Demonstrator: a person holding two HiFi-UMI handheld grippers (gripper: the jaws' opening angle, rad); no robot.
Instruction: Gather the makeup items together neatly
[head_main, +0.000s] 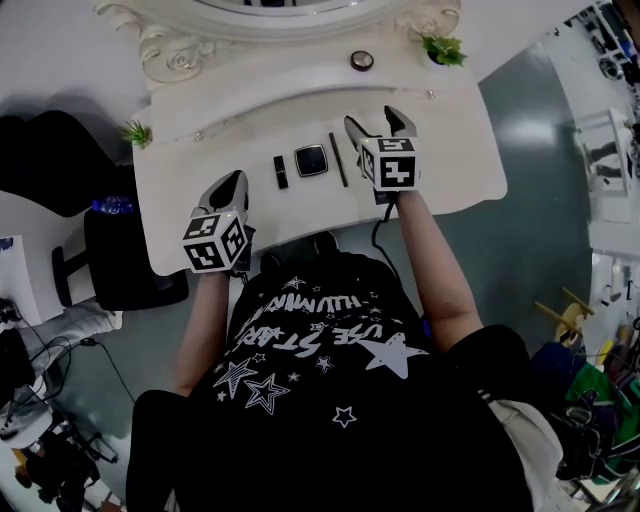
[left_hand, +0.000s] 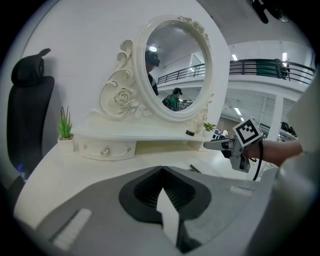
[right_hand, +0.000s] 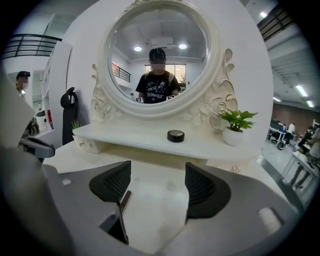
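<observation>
At the tabletop's (head_main: 445, 160) near left edge, your left gripper (head_main: 235, 182) hangs with jaws pressed together on nothing. To its right, lipstick (head_main: 281, 171), compact (head_main: 311, 160) and pencil (head_main: 339, 159) lie in a close row, apart from one another. Just right of the pencil, your right gripper (head_main: 373, 120) has its jaws wide and empty. The jar (head_main: 361, 60) on the far shelf (head_main: 290, 80) looks like the last stray. Reach over the row, not through it. Straddle the jar's round wall squarely, close gently, and set it just right of the pencil without nudging anything.
</observation>
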